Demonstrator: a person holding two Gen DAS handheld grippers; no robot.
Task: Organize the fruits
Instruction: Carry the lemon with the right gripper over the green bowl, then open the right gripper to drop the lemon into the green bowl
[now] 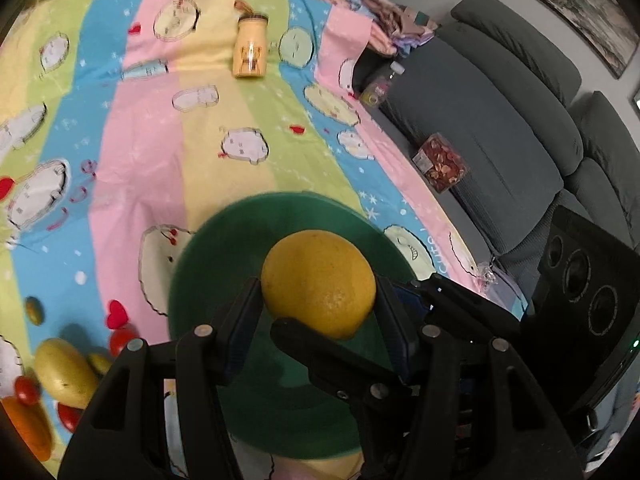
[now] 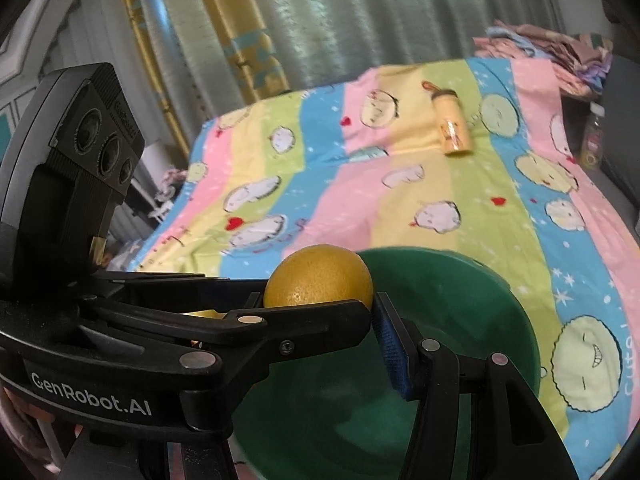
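A large yellow-orange orange [image 1: 320, 284] hangs over a green bowl [image 1: 208, 248] on the striped cartoon cloth. My left gripper [image 1: 318, 312] is shut on it, one pad on each side. My right gripper [image 2: 318, 304] grips the same orange [image 2: 320, 280] crosswise, its blue pad [image 2: 390, 344] pressed to the right side. One right finger [image 1: 320, 344] crosses under the fruit in the left wrist view. The bowl [image 2: 480, 272] is empty inside. More fruit lies at the lower left: a yellow mango-like fruit [image 1: 64, 372], red tomatoes [image 1: 120, 340] and a small green fruit [image 1: 34, 310].
A yellow bottle [image 1: 250, 50] lies on the cloth's far side. A grey sofa [image 1: 500, 128] at the right carries a snack box [image 1: 440, 162] and a small bottle [image 1: 380, 88]. Folded clothes [image 1: 360, 4] sit at the back. A curtain [image 2: 360, 12] hangs behind.
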